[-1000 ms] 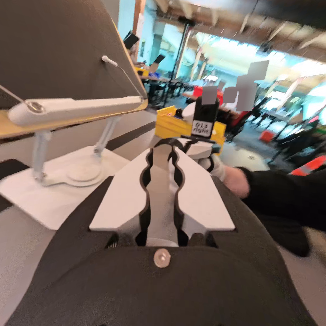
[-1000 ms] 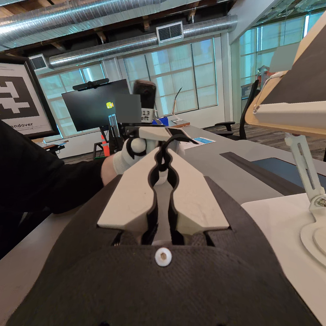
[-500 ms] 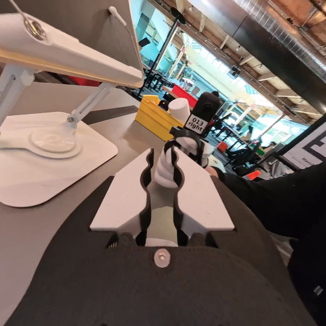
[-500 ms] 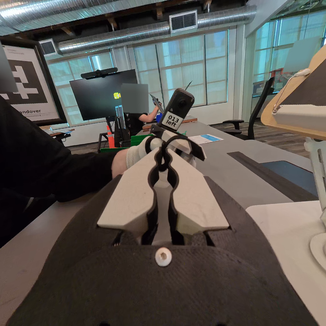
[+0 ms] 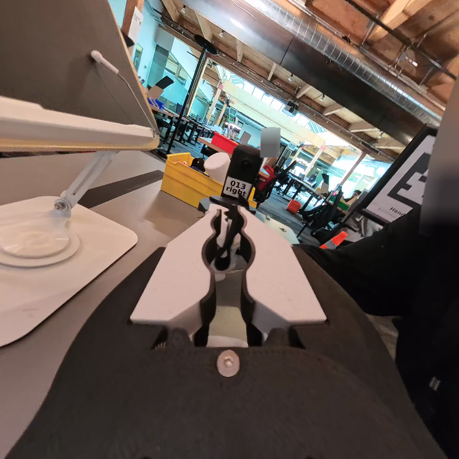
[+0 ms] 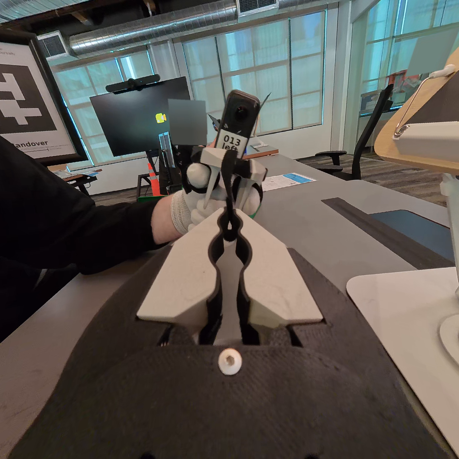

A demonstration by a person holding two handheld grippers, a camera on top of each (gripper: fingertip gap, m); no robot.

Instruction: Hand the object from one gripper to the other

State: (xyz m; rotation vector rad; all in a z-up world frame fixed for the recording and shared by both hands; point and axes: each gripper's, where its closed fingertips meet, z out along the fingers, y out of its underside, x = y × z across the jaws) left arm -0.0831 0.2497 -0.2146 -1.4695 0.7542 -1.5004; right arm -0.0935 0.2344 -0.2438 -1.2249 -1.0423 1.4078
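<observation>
The black strap (image 6: pixel 228 188) hangs in the air above the desk (image 6: pixel 310 223), stretched between your two tools, which meet tip to tip. Your right tongs (image 6: pixel 229 216) are closed on its lower end, the tips pinching it. Your left tongs (image 5: pixel 231 215) stand a little apart, and the strap runs through the gap with no visible pinch. From the right view their white fingers (image 6: pixel 210 188) spread to either side of it, in your gloved hand (image 6: pixel 196 206). So the handover looks nearly done: the right has the strap and the left seems to have let go. What is left is to draw the left tongs clear without snagging the strap
</observation>
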